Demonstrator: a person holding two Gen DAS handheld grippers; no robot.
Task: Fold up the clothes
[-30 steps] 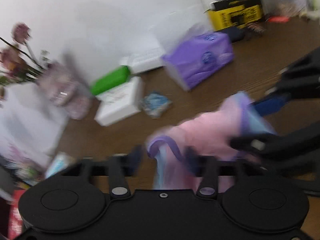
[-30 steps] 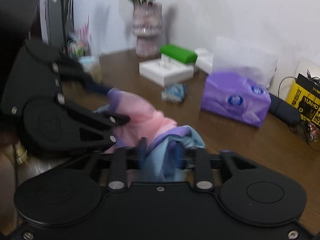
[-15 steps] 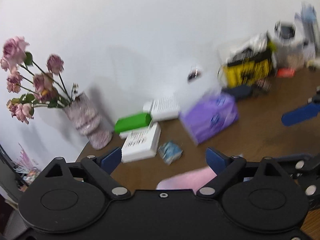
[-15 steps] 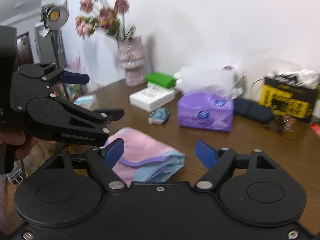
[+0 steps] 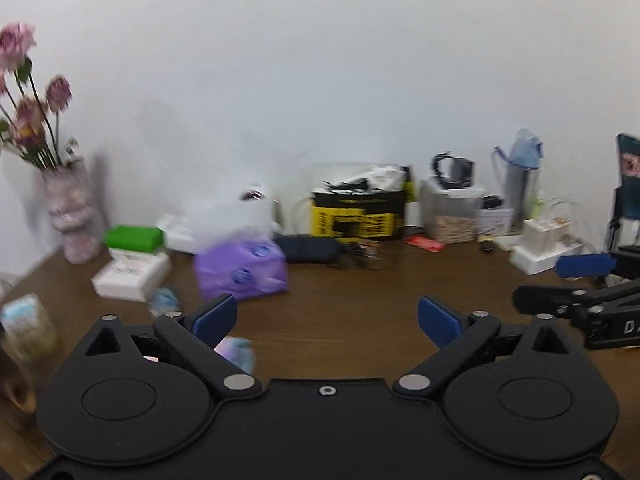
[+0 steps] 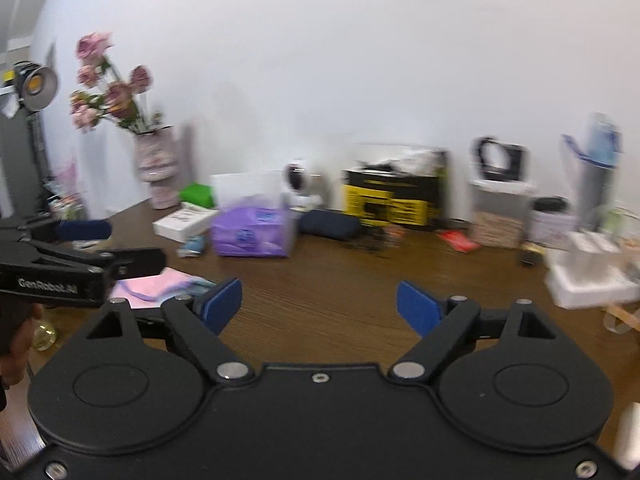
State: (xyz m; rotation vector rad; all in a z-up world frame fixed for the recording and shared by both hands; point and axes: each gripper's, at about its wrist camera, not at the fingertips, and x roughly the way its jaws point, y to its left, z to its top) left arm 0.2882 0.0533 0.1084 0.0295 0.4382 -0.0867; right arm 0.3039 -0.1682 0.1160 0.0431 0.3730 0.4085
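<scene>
The garment [image 6: 160, 283], pink with purple trim and a light blue part, lies folded flat on the brown table [image 6: 320, 280], at lower left in the right wrist view. Only a small blurred corner of the garment [image 5: 237, 350] shows past my left finger in the left wrist view. My left gripper [image 5: 326, 318] is open and holds nothing. My right gripper [image 6: 319, 305] is also open and holds nothing. Both hang above the table. The left gripper [image 6: 124, 242] sits over the garment's near left side, and the right gripper [image 5: 556, 282] is off to its right.
Along the wall stand a vase of pink flowers [image 5: 72, 216], a green box [image 5: 134, 236], a white box [image 5: 130, 278], a purple tissue pack [image 5: 242, 270], a dark pouch [image 5: 308, 248], a yellow-black box [image 5: 358, 218] and a white foam tray [image 6: 592, 280].
Both grippers were shut on the garment a second ago; they have opened, let it go and pulled up and back. The garment now lies on the table.
</scene>
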